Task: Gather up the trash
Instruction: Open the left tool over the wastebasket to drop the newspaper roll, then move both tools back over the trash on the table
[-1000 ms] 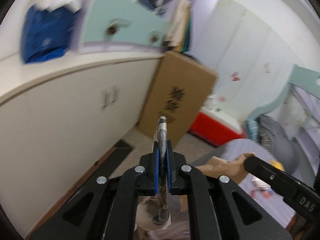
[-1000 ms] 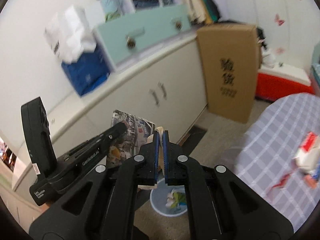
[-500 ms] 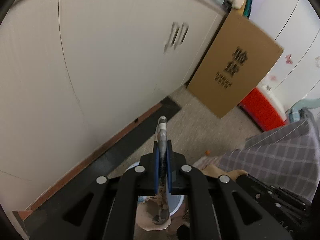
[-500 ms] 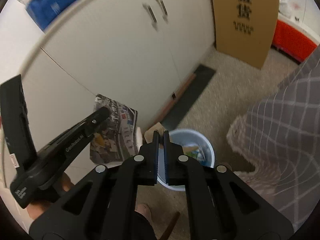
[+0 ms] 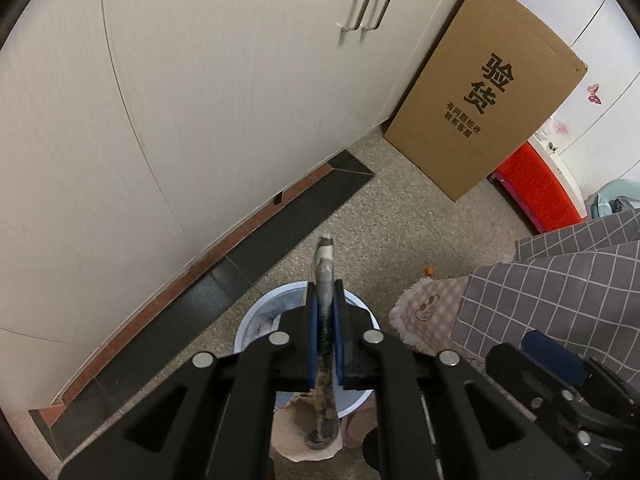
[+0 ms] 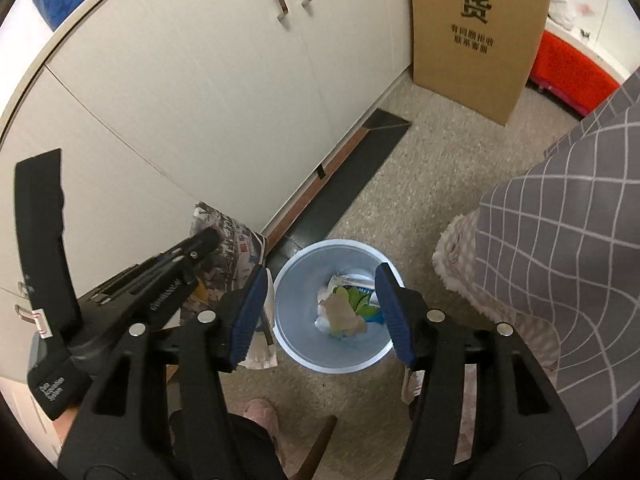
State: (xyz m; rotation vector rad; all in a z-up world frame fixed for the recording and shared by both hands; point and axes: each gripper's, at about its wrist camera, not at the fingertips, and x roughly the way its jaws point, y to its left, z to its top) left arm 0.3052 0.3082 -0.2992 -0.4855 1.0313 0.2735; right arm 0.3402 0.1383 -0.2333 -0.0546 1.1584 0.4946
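Observation:
My left gripper (image 5: 325,304) is shut on a folded printed newspaper (image 5: 323,264), seen edge-on, held above a pale blue trash bin (image 5: 256,320) on the floor. In the right wrist view the left gripper (image 6: 208,240) holds the newspaper (image 6: 230,236) left of the bin (image 6: 296,280). My right gripper (image 6: 320,308) is open and empty right above the bin. A brown paper scrap (image 6: 344,314) lies on wrappers and tissue inside it.
White cabinet doors (image 6: 224,92) stand behind the bin. A tall cardboard box (image 6: 476,32) leans at the back, a red crate (image 6: 568,76) beside it. A grey checked tablecloth (image 6: 560,216) hangs at the right. A pink slipper (image 6: 260,408) is below.
Both grippers tilted down toward the floor and moved over the bin. My right gripper opened, and a brown paper scrap now lies in the bin.

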